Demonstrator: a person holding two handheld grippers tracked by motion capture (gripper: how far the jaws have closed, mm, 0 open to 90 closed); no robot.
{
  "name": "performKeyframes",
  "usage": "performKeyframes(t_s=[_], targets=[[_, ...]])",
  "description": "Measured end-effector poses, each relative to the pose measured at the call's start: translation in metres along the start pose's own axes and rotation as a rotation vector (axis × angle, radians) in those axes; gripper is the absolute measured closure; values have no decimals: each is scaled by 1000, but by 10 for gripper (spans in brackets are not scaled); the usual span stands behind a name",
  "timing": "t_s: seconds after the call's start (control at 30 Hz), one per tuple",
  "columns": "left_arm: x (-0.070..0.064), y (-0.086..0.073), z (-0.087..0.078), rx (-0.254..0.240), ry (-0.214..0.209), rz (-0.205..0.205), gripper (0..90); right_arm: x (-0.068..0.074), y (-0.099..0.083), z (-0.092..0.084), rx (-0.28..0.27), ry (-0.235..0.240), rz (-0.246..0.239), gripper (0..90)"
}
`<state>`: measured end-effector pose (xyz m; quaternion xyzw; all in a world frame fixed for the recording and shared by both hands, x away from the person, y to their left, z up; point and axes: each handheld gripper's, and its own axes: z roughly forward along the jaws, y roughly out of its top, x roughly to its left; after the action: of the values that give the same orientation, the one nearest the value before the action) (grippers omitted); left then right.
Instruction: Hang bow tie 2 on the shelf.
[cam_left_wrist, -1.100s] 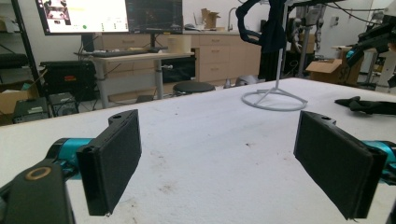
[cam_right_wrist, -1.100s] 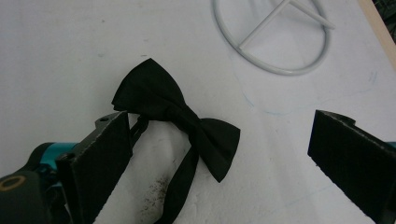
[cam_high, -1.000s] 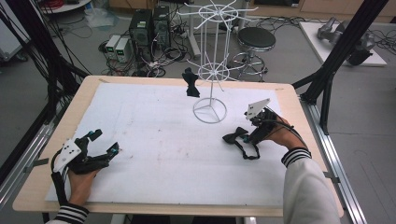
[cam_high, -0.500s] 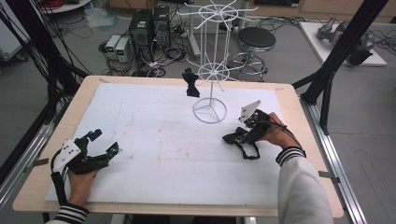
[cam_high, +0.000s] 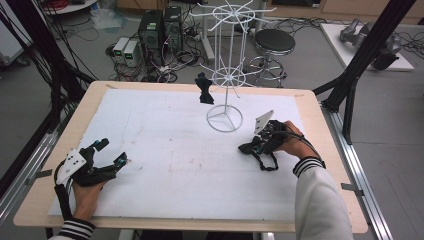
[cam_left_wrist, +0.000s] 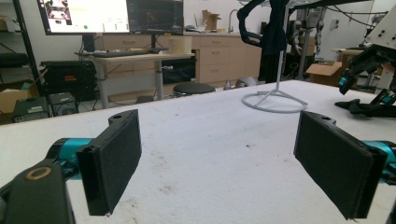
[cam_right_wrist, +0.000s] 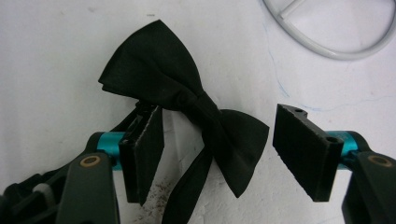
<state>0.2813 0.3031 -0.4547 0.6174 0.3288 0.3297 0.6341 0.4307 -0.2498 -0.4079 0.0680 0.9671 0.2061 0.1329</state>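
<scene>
Your right gripper (cam_right_wrist: 219, 154) had its jaws half open and just closing around a black bow tie (cam_right_wrist: 187, 102) that lay flat on the white mat (cam_high: 165, 165) just near of the wire stand's (cam_high: 225, 90) ring base, at the right of the table; the left pad seemed to brush a wing, the right pad stood clear. The tie looked light, soft and floppy, so the knot at its middle was the firmest place to pinch, with the strap left trailing. Your left gripper (cam_left_wrist: 219, 163) rested wide open and empty at the near left, and a second tie (cam_high: 203, 89) hung on the stand.
</scene>
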Motion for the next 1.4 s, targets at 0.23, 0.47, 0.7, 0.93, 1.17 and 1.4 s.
performKeyframes(t_s=[0.23, 0.47, 0.7, 0.93, 1.17, 1.4], targets=[[0, 0, 0, -1, -1, -5, 155, -1, 0, 3, 16, 10, -8, 432], [0, 0, 0, 2, -2, -6, 155, -1, -2, 4, 40, 20, -2, 537], [0, 0, 0, 2, -1, -6, 155, -2, -2, 7, 59, 27, 7, 657], [0, 0, 0, -2, 0, -4, 155, -3, -1, 5, 83, 29, 12, 835], [0, 0, 0, -2, 0, -3, 155, -4, -1, 4, 81, 20, 31, 842], [0, 0, 0, 2, -1, 2, 155, -4, -1, 1, 65, 21, 44, 842]])
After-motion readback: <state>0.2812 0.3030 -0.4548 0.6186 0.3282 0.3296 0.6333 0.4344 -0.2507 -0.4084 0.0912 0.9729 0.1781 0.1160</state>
